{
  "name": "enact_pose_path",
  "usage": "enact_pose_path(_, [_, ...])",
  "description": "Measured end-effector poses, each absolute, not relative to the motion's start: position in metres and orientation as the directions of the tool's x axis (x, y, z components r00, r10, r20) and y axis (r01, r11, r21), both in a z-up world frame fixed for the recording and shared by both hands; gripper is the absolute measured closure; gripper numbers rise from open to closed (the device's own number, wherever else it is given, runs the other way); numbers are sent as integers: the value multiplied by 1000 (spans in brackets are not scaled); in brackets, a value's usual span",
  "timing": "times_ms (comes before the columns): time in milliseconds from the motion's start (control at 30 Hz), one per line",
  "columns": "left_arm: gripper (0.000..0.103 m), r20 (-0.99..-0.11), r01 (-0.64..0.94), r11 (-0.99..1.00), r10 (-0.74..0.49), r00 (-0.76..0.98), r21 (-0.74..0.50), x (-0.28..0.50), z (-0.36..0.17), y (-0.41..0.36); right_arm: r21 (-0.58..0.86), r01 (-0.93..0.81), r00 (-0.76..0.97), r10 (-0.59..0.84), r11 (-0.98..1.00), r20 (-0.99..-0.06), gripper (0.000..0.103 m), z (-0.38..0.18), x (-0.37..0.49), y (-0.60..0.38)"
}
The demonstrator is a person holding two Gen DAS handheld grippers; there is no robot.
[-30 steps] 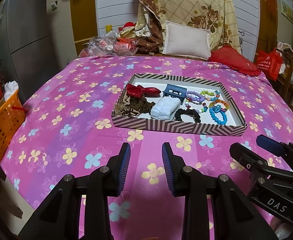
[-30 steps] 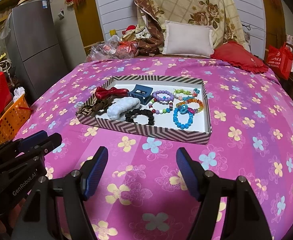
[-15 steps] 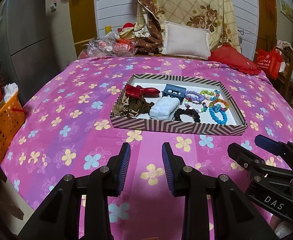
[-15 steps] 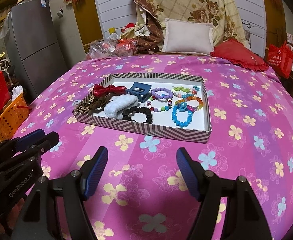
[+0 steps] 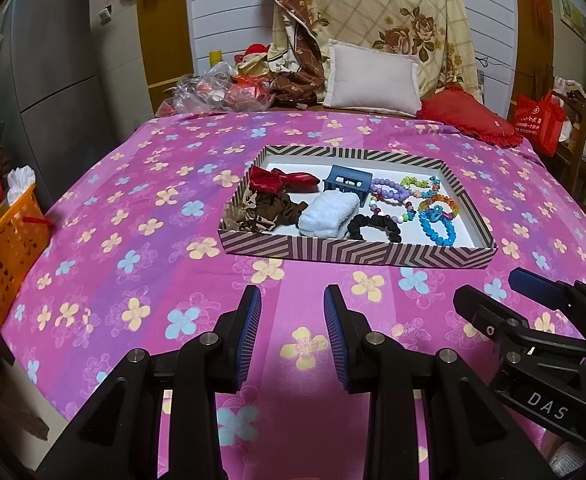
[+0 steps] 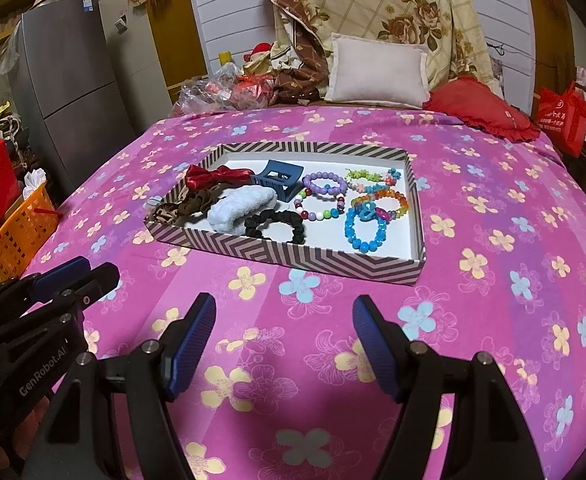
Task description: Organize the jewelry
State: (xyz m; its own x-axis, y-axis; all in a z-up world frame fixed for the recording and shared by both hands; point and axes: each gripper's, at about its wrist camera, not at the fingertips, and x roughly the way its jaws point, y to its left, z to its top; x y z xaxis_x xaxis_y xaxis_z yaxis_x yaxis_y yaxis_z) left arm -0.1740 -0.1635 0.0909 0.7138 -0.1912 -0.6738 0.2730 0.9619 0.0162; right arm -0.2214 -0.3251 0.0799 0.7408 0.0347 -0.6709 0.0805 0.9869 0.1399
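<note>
Nothing has shifted since the earlier frames: left tongs and right tongs hover spread and empty before the striped tray, which holds bracelets and scrunchies on the floral bedspread; pillows lie beyond.

My left gripper hovers with its blue-padded jaws parted over the pink flowered bedspread, nothing between them. Ahead lies the striped shallow cardboard tray holding beaded bracelets and fabric scrunchies. My right gripper sits beside me.
</note>
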Motion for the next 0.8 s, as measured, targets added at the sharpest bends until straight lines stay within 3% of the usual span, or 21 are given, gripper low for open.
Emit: enact_pose_path(800, [70,-673,277,960,-189,715,26,-168,82,-162,144,82,731,39,986,-682,29,73,-217,-330])
